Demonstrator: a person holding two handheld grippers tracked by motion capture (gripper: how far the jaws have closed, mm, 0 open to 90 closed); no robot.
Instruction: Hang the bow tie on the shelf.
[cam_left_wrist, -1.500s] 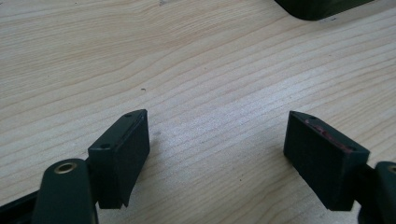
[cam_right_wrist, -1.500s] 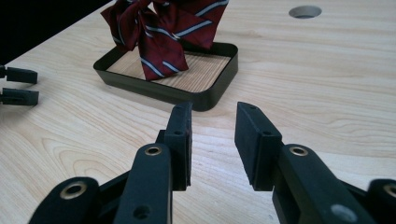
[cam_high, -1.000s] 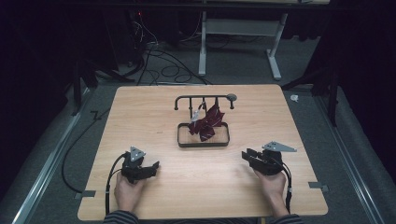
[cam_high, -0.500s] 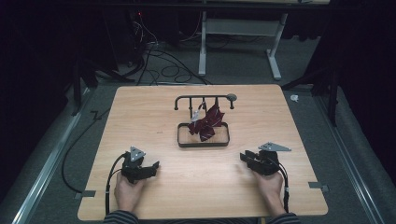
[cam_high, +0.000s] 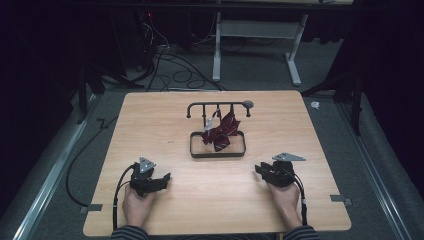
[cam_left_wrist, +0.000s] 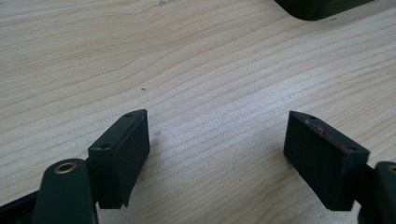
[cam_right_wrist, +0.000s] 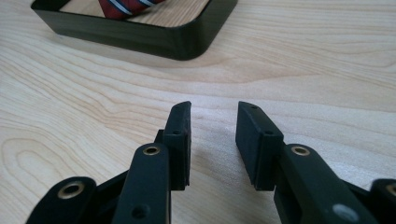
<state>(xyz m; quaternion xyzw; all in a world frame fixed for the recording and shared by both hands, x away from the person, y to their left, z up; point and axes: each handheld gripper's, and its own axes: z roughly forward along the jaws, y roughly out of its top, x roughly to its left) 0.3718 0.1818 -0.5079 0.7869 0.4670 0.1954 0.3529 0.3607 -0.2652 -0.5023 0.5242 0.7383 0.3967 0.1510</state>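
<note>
A: Okay, quick pass. Left gripper (cam_high: 162, 178) sits lower left of the high view, right gripper (cam_high: 261, 170) lower right, both low over the wooden table (cam_high: 165, 130). Neither has anything in it.

B: Jaw state?

A: In the left gripper view the jaws stand wide apart with bare wood between them. In the right gripper view the jaws are apart too, a narrower gap, again only wood between. Nothing is gripped by either.

B: And the thing being worked on?

A: Striped red tie (cam_high: 220, 134), centre of the high view, bunched in the black tray (cam_high: 218, 155) and leaning up against the hook rack (cam_high: 218, 105) behind it. It also peeks in at the top left of the right gripper view (cam_right_wrist: 125, 6).

B: Why parked like that?

A: Likely a rest pose: hands flank the tray, well apart from it, jaws aimed roughly inward toward it, ready to reach in.

B: Tie's axis?

A: Crumpled, so it is rough. The bulk runs from lower left to upper right in the high view, upper end toward the rack's hooks. Which end is the tip cannot be told.
</note>
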